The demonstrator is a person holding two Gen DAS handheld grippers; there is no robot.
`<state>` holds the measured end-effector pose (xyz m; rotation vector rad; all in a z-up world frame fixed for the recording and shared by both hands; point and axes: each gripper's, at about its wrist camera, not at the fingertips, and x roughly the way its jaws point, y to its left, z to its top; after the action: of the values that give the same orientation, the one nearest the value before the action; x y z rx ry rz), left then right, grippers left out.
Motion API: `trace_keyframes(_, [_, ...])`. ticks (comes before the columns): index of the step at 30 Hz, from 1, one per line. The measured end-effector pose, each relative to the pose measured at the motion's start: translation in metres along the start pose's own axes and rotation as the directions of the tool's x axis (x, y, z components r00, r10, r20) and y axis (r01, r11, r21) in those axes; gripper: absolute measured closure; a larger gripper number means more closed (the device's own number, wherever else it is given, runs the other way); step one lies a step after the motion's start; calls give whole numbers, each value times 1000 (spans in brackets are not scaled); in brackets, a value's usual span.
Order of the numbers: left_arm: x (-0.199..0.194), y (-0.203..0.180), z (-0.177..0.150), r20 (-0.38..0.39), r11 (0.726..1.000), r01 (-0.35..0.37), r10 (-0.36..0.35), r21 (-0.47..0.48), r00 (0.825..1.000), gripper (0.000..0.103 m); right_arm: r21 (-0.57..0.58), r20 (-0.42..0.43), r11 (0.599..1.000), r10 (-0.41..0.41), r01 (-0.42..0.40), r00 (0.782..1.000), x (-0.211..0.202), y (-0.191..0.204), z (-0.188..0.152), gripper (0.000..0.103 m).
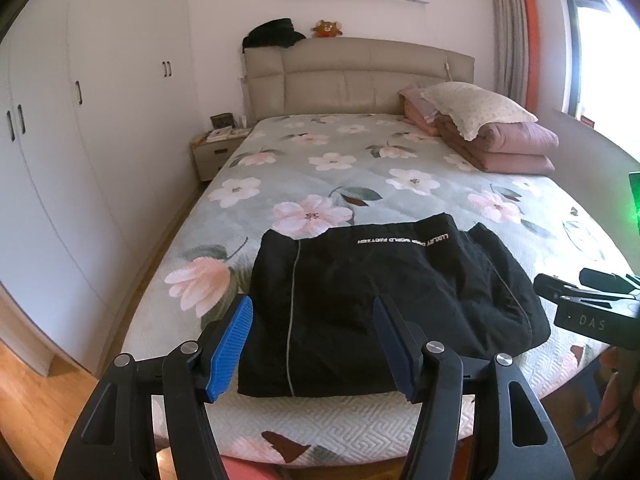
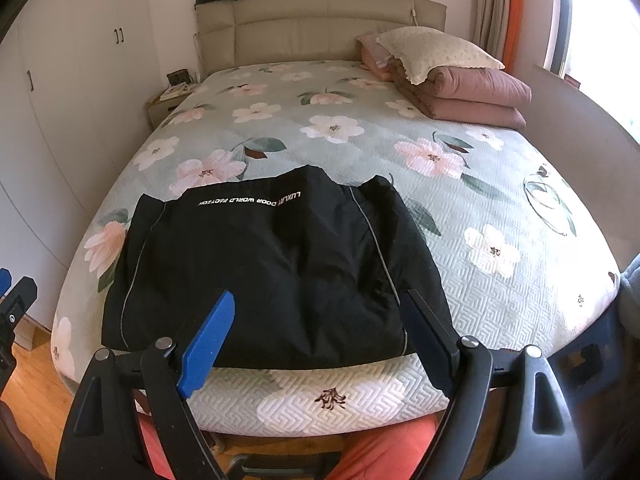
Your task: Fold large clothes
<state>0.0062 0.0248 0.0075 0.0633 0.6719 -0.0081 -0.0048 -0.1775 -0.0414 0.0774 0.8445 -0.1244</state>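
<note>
Black jacket (image 2: 260, 272) lies folded at the foot of the bed (image 2: 500, 280); both grippers empty.
Left gripper (image 1: 316, 344) and right gripper (image 2: 316, 340) hover near its front hem, jaws spread; risk: snagging one layer undoes the fold.

We see a bed (image 1: 320, 184) with a floral quilted cover of pale green and pink blossoms. Directly ahead of our left gripper (image 1: 316, 344), and just beyond the fingers of our right gripper (image 2: 320, 336), a folded black jacket (image 1: 384, 300) lies flat near the foot edge. Far ahead and to the right of both grippers, a folded mauve duvet (image 1: 504, 146) rests on the cover, with a cream pillow (image 1: 476, 106) on top.
</note>
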Motion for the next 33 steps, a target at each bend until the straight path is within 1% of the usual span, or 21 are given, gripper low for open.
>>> trace_keyframes(3, [-2, -1, -1, 8, 1000, -5, 5, 5, 1000, 39, 1, -2, 1000, 0, 0, 1000, 0, 1, -1, 17])
trace_keyframes(10, [-2, -2, -2, 1, 1000, -1, 1, -2, 1000, 39, 2, -4, 1000, 2, -2, 1000, 1, -1, -1, 17])
trace_keyframes(14, [-4, -5, -3, 7, 1000, -26, 25, 8, 1000, 39, 2, -6, 1000, 4, -4, 1000, 1, -1, -2, 17])
trace_keyframes(17, [-4, -5, -3, 1, 1000, -17, 17, 7, 1000, 39, 1, -8, 1000, 1, -1, 1000, 1, 2, -4, 17])
trace_keyframes(28, [-6, -1, -3, 9, 999, -43, 43, -4, 999, 39, 2, -16, 1000, -1, 1, 1000, 2, 5, -7, 17])
trace_keyframes(33, [-4, -2, -4, -2, 999, -39, 39, -2, 999, 39, -4, -21, 1000, 3, -3, 1000, 4, 8, -9, 17])
